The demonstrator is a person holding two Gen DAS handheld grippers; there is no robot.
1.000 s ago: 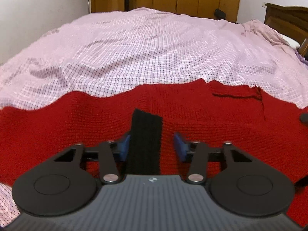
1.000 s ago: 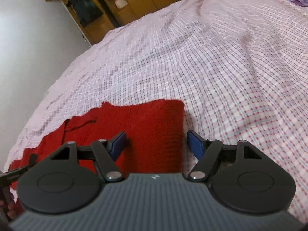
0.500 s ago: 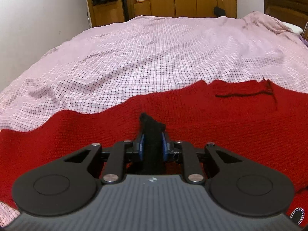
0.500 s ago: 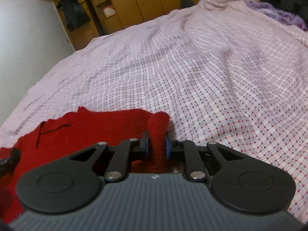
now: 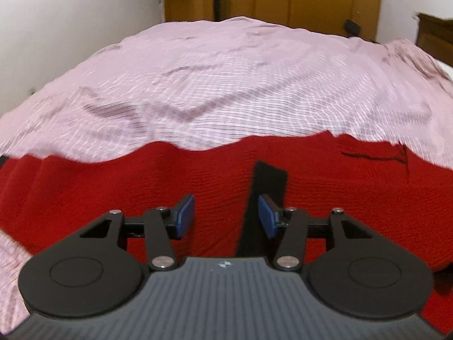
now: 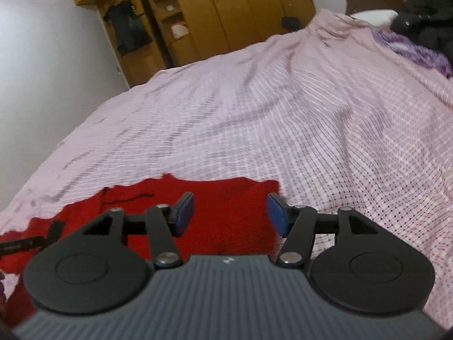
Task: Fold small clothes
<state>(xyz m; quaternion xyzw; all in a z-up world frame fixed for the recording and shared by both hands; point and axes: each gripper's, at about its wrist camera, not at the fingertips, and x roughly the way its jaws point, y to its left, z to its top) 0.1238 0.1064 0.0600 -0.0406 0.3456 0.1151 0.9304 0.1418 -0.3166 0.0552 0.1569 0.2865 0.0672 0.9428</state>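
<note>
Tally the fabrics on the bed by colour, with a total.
Red knitted cloth: 1
Black strip on the red cloth: 1
Pink checked bedsheet: 1
Purple cloth at the far edge: 1
Total: 4

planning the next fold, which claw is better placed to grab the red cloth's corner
Right. The right claw, just opened, sits at the red cloth corner; the left claw, also just opened, is mid-cloth by the black strip.
</note>
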